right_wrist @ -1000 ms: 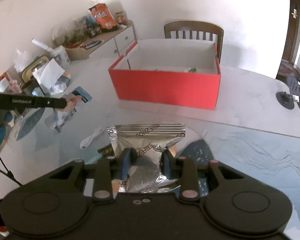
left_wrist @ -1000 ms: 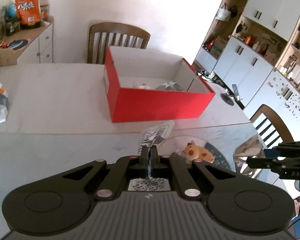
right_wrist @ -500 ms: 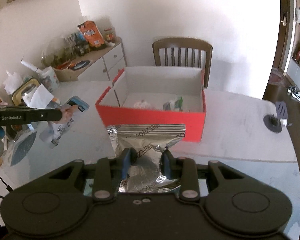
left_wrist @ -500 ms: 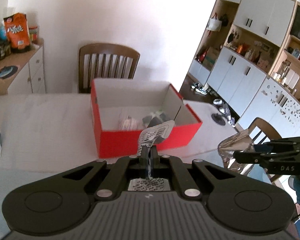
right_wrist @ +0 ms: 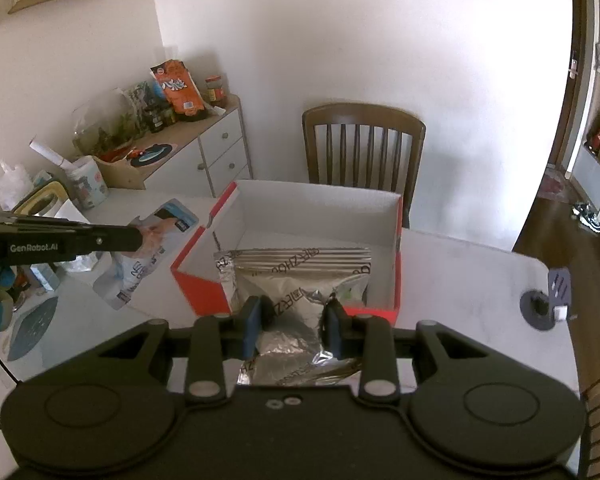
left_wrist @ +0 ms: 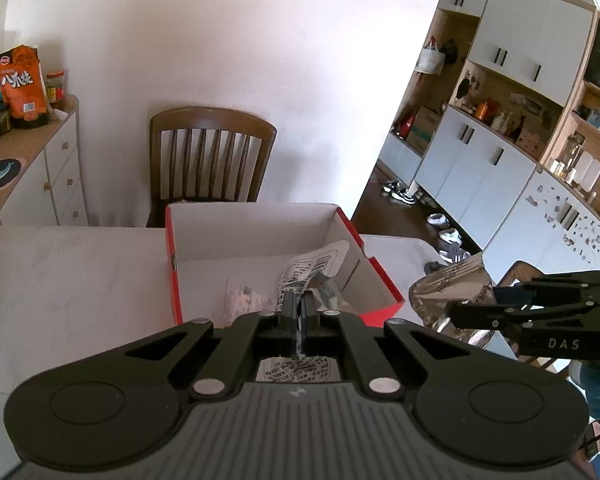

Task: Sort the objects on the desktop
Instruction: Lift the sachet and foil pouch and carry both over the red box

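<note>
A red shoebox [left_wrist: 178, 280] [right_wrist: 188, 280] with a white inside stands open on the white table, a few small items lying in it. My left gripper [left_wrist: 299, 306] is shut on a flat printed packet [left_wrist: 312, 266], held over the box's near wall. In the right wrist view that same packet [right_wrist: 140, 256] hangs from the left gripper [right_wrist: 134, 238] just left of the box. My right gripper [right_wrist: 294, 316] is shut on a crinkled silver foil bag [right_wrist: 296, 280] in front of the box. The foil bag [left_wrist: 446, 296] and the right gripper [left_wrist: 480, 304] appear at the right of the left wrist view.
A wooden chair [right_wrist: 364, 148] stands behind the box. A white sideboard [right_wrist: 204, 148] with snack bags and jars runs along the left wall. Bags and a tissue holder crowd the table's left end [right_wrist: 40, 200]. A dark round object [right_wrist: 542, 308] lies at the table's right.
Both grippers have risen and moved toward the red box with their packets; the box now sits right under them, and the hamster toy and mat have dropped out of view.
</note>
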